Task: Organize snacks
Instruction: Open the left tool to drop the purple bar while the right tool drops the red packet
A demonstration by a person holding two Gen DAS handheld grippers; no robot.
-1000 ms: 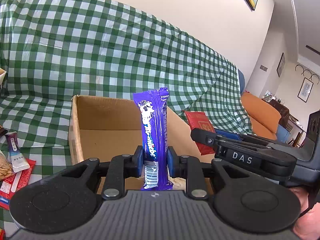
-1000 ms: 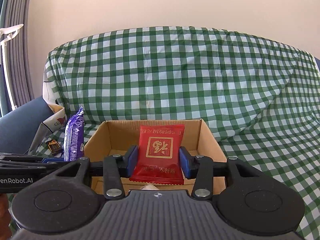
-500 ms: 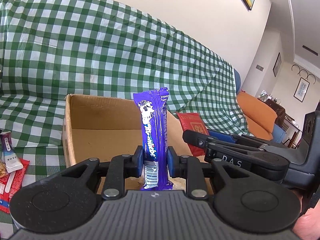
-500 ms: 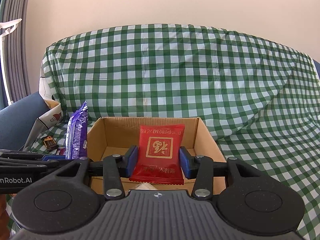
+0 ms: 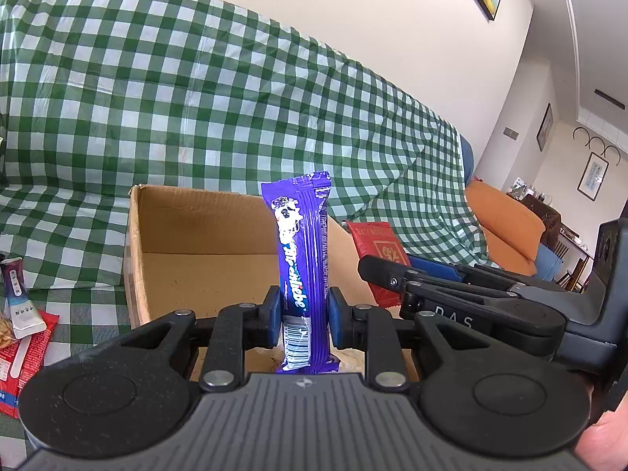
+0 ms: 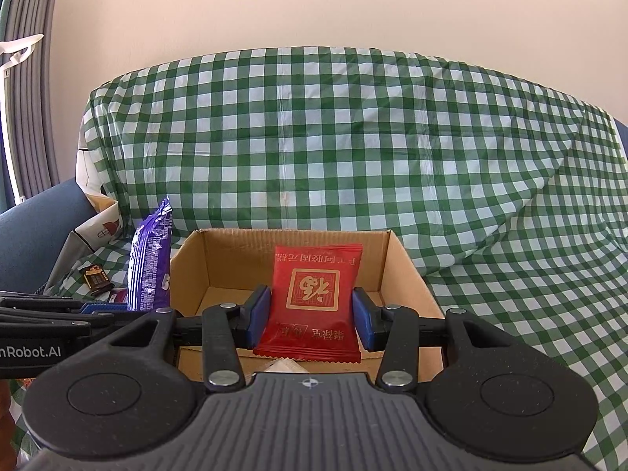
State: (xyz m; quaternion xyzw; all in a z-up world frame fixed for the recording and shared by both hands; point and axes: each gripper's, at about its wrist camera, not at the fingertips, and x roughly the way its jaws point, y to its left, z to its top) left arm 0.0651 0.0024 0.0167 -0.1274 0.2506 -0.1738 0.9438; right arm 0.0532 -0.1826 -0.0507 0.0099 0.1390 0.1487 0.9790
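Left gripper [image 5: 304, 320] jaws pinching upright purple bar [image 5: 302, 259]; right gripper [image 6: 312, 316] jaws pinching red packet [image 6: 314, 298]. Both poised at near edge of open box [image 6: 404, 263], not yet released. More snacks [image 5: 17, 314] left outside on checked cloth [image 5: 78, 306].

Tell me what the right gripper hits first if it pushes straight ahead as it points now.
Probably the far inner wall of the cardboard box. The right gripper, shut on the red packet, points into the open box; depth is hard to judge.

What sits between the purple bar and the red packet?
In the left wrist view, only the cardboard box's right wall separates purple bar from red packet.
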